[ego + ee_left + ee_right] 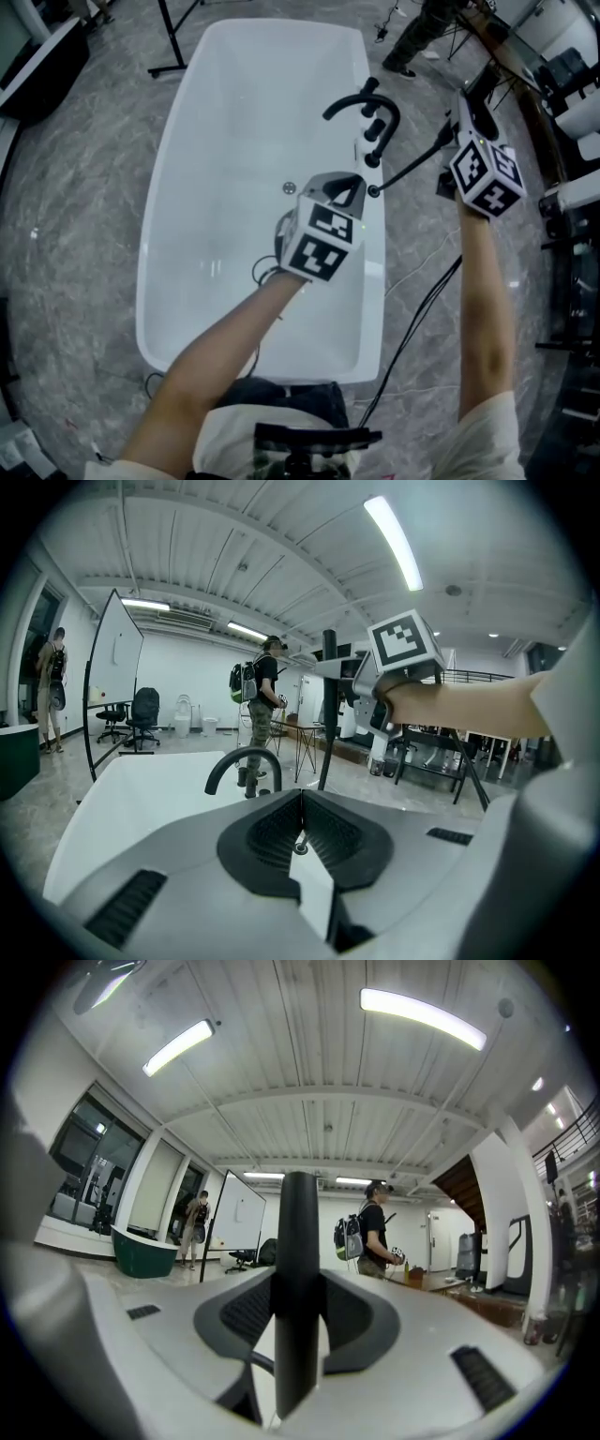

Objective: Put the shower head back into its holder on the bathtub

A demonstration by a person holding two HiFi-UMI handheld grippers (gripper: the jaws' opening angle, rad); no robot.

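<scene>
The wide basin of the bathtub (155, 234) lies open from above, left of the fittings. On its right rim the arched black faucet (361, 101) and the knobs (375, 131) stand up, and the left gripper (352, 190) hangs just beside them on the near side. The hose (412, 169) stretches from that rim across the gap to the shower head (298, 1279) clamped in the right gripper (476, 105), while cables (427, 305) trail over the floor (84, 187) and racks (572, 225) crowd the right edge.
</scene>
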